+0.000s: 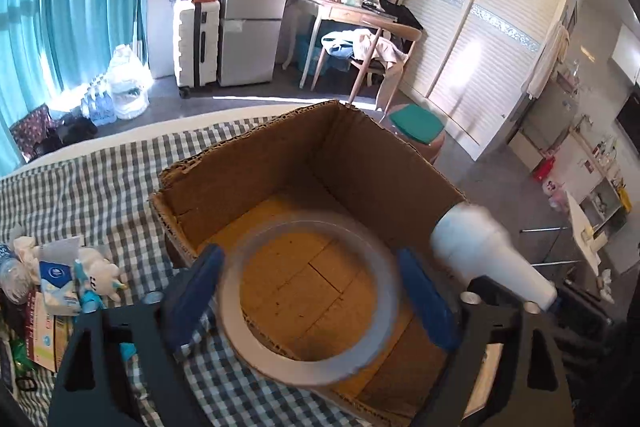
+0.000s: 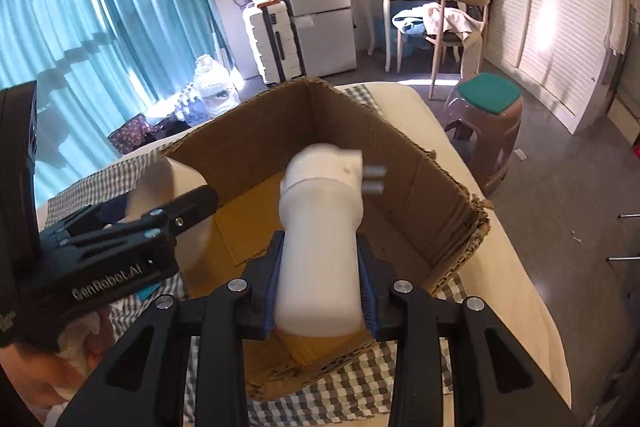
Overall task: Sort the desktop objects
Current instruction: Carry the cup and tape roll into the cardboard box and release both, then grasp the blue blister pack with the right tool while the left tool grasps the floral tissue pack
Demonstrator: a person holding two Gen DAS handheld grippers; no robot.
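The left tongs (image 1: 308,291) grip a tape roll (image 1: 308,297) by its outer rim, held over the open box (image 1: 360,155). The right tongs (image 2: 320,291) clamp a white plug (image 2: 320,239) above the same box, which sits on a checkered cloth (image 1: 100,187).

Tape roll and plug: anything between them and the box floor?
Nothing visible. The tape roll in the left gripper and the plug in the right gripper hang over the open box, floor bare.
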